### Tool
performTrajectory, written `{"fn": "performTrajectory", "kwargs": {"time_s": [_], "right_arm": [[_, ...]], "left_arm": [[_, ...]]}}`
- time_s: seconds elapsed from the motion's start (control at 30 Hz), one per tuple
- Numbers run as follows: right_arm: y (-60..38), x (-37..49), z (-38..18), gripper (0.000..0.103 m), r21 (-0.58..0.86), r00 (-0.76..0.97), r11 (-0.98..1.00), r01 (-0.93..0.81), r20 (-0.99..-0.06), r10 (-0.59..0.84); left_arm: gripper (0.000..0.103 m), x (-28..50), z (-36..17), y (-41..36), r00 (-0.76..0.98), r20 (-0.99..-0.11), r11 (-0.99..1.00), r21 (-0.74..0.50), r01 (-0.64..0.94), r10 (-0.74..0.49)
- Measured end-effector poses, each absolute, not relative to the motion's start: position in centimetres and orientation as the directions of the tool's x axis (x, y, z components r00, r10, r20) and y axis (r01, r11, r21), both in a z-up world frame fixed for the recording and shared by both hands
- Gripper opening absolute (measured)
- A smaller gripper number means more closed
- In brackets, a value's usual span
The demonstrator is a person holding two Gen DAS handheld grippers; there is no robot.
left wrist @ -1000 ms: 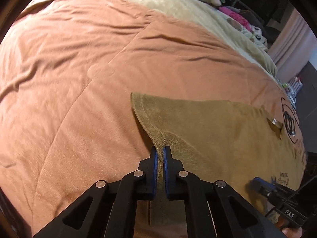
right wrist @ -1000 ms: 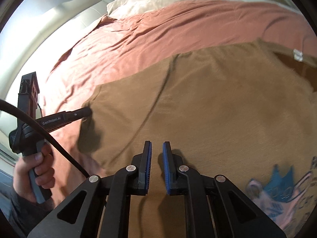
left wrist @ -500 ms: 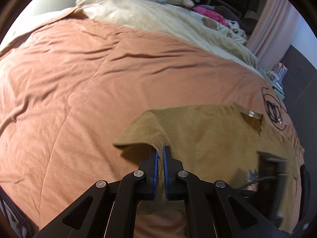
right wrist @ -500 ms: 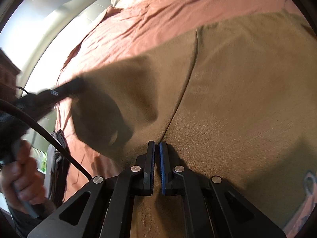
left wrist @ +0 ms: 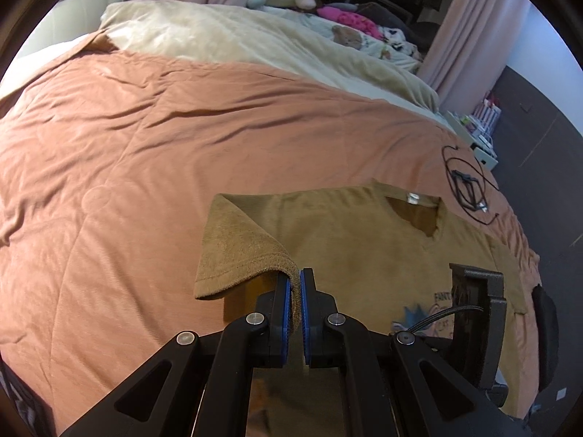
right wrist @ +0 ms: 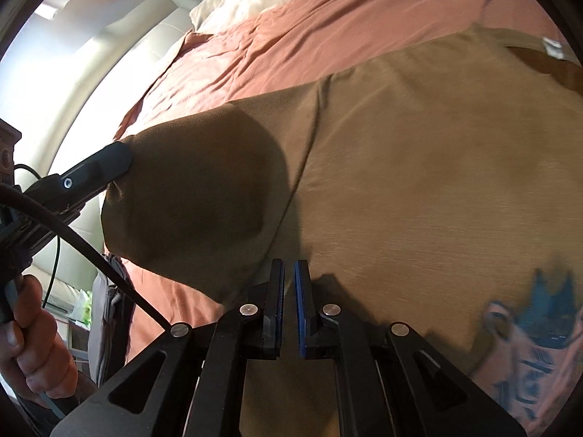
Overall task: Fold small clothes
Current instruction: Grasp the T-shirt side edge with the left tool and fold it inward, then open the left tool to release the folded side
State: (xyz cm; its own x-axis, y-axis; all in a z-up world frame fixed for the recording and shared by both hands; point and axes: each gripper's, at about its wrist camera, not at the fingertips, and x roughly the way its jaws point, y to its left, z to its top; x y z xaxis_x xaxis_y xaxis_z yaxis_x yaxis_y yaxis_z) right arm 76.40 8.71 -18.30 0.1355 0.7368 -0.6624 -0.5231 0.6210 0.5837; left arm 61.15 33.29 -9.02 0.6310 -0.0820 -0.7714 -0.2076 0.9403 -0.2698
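Note:
A tan T-shirt (left wrist: pixel 364 247) lies flat on the bed, neck label (left wrist: pixel 413 197) at the far side. Its sleeve (left wrist: pixel 237 247) is lifted and curls over, and my left gripper (left wrist: pixel 294 273) is shut on the sleeve's hem. From the right wrist the same sleeve (right wrist: pixel 189 189) hangs dark from the left gripper (right wrist: pixel 109 160). My right gripper (right wrist: pixel 288 266) hovers close over the shirt's body (right wrist: pixel 419 182) by the armhole seam. Its jaws are opening to a narrow slit with nothing between them. A blue and pink print (right wrist: pixel 539 327) shows at lower right.
An orange duvet (left wrist: pixel 145 145) covers the bed, with a cream blanket (left wrist: pixel 237 36) beyond it. A black cable (left wrist: pixel 466 185) lies past the shirt's collar. Soft toys and clothes (left wrist: pixel 346 18) are piled at the back. A person's hand (right wrist: pixel 32 346) grips the left handle.
The left gripper has lifted the sleeve off the duvet and carried it toward the shirt's body. The right gripper dropped close to the armhole seam; its jaws closed, then parted slightly.

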Motion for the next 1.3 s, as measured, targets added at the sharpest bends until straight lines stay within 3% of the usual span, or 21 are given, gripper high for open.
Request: {"fn": "performTrajectory", "kwargs": {"time_s": [0.13, 0.2, 0.3, 0.47, 0.63, 0.87, 1.03, 1.13, 1.3], "right_arm": [[6.8, 76.0, -17.4, 0.016, 0.552, 0.172, 0.644, -0.530, -0.674, 0.719], [5.4, 75.8, -17.0, 0.035, 0.537, 0.198, 0.658, -0.528, -0.676, 0.710], [3.7, 75.5, -16.4, 0.050, 0.513, 0.247, 0.685, -0.518, -0.676, 0.694], [1.3, 74.6, -15.8, 0.051, 0.504, 0.267, 0.704, -0.501, -0.683, 0.680], [-0.1, 73.7, -15.2, 0.051, 0.488, 0.278, 0.725, -0.486, -0.700, 0.657], [0.0, 73.8, -14.5, 0.051, 0.469, 0.295, 0.739, -0.483, -0.708, 0.642], [2.4, 73.7, -14.7, 0.051, 0.381, 0.299, 0.758, -0.530, -0.752, 0.587], [4.5, 73.7, -15.2, 0.059, 0.321, 0.302, 0.763, -0.561, -0.779, 0.550], [7.5, 74.4, -16.5, 0.060, 0.233, 0.313, 0.781, -0.579, -0.821, 0.477]], "left_arm": [[0.005, 61.6, -8.7, 31.2, 0.627, -0.772, 0.946, -0.268, -0.180, -0.100], [0.005, 62.0, -8.8, 30.0, 0.622, -0.775, 0.950, -0.266, -0.163, -0.110], [0.005, 62.4, -9.1, 28.4, 0.612, -0.780, 0.953, -0.268, -0.144, -0.127], [0.007, 63.0, -10.0, 26.2, 0.597, -0.782, 0.950, -0.295, -0.105, -0.177], [0.030, 62.7, -10.2, 25.9, 0.596, -0.781, 0.943, -0.314, -0.114, -0.188], [0.031, 61.7, -10.4, 28.2, 0.590, -0.798, 0.946, -0.272, -0.179, -0.118], [0.031, 61.3, -12.3, 30.3, 0.570, -0.815, 0.939, -0.267, -0.216, -0.101], [0.031, 61.2, -13.4, 31.2, 0.559, -0.824, 0.939, -0.258, -0.228, -0.090], [0.031, 61.8, -15.3, 32.5, 0.540, -0.836, 0.942, -0.253, -0.221, -0.098]]}}
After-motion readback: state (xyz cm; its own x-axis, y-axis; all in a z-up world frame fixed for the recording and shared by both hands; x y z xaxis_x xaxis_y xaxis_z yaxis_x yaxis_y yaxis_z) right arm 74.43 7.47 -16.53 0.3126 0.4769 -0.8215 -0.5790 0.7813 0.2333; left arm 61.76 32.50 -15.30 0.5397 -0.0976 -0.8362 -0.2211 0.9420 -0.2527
